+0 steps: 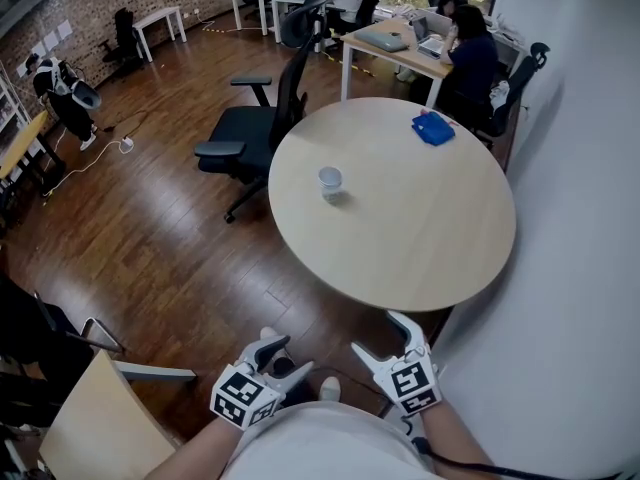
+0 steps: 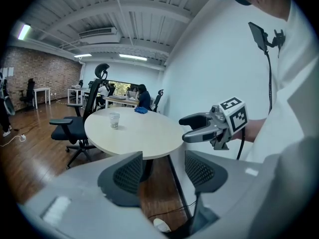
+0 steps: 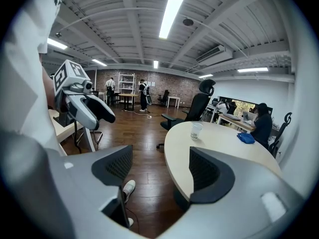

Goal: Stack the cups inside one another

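A clear plastic cup [image 1: 330,181] stands upright, left of centre on the round pale wooden table [image 1: 420,233]; I cannot tell whether it is one cup or several nested. Both grippers are held low, close to the person's body and short of the table's near edge. My left gripper [image 1: 283,355] is open and empty, and so is my right gripper [image 1: 382,335]. The left gripper view has the cup [image 2: 114,120] far beyond its open jaws [image 2: 164,173], with the right gripper [image 2: 183,128] alongside. The right gripper view also shows the cup [image 3: 196,130] far off.
A blue cloth-like item [image 1: 433,128] lies at the table's far edge. A black office chair [image 1: 255,128] stands against the table's left side. A wooden chair [image 1: 95,423] is at my near left. A white wall runs along the right. People sit at desks [image 1: 400,48] behind.
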A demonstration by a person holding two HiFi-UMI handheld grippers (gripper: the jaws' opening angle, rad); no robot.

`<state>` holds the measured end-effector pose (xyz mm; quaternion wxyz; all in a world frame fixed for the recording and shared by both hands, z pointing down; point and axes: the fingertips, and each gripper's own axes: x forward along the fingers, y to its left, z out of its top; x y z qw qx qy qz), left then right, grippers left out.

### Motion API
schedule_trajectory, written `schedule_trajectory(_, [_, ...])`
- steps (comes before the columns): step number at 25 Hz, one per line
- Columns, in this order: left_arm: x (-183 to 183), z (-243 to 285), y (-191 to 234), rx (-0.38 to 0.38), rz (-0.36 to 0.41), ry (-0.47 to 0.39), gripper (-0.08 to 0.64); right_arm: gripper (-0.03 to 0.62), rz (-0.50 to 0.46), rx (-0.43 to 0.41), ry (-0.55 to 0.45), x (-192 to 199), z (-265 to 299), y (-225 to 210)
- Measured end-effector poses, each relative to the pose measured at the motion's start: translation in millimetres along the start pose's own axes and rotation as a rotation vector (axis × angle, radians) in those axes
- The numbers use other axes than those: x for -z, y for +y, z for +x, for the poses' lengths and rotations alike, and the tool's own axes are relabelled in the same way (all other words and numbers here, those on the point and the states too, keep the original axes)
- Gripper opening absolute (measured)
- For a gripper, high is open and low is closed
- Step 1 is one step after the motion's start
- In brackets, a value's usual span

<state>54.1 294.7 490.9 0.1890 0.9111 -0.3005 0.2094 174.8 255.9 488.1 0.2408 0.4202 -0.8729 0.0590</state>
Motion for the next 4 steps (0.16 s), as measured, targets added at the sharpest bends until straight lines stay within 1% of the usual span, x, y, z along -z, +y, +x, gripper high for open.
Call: schedule_trajectory(4, [3.5, -1.0, 10.0, 0.0, 0.001, 0.006, 0.279, 0.364, 0.001, -0.005, 0.012, 2.9, 5.4, 4.5])
